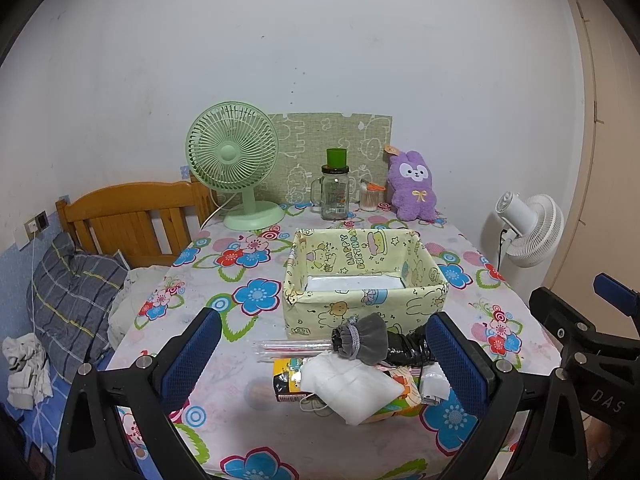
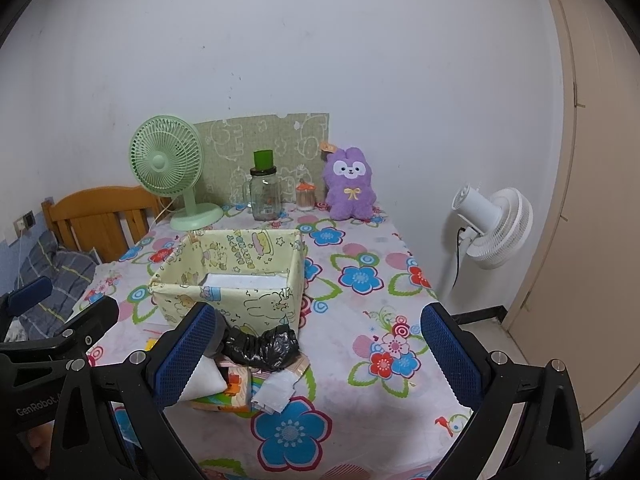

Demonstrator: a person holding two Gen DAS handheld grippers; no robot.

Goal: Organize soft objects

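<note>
Clearly we have barely begun: the box (image 1: 362,280) looks empty, and the pile (image 1: 352,368) of soft things lies just in front of it. Our left gripper (image 1: 324,354) and right gripper (image 2: 320,354) both gape, holding nothing.

The worktop (image 1: 224,408) wears a white cloth printed with blue, red and pink flowers. Along its far edge, left to right, stand a pale green desk fan (image 1: 234,162), a clear glass jar with a green cap (image 1: 335,188), a small clear container with an orange lid (image 1: 371,196) and a purple plush rabbit (image 1: 412,186). In the middle sits an open pale yellow fabric box with cartoon prints (image 1: 360,276). Just near of it lies a heap: a grey fabric pouch (image 1: 362,338), crumpled black plastic (image 2: 260,346), a white face mask (image 1: 352,390), a clear tube (image 1: 292,347) and colourful packets (image 1: 396,402).
</note>
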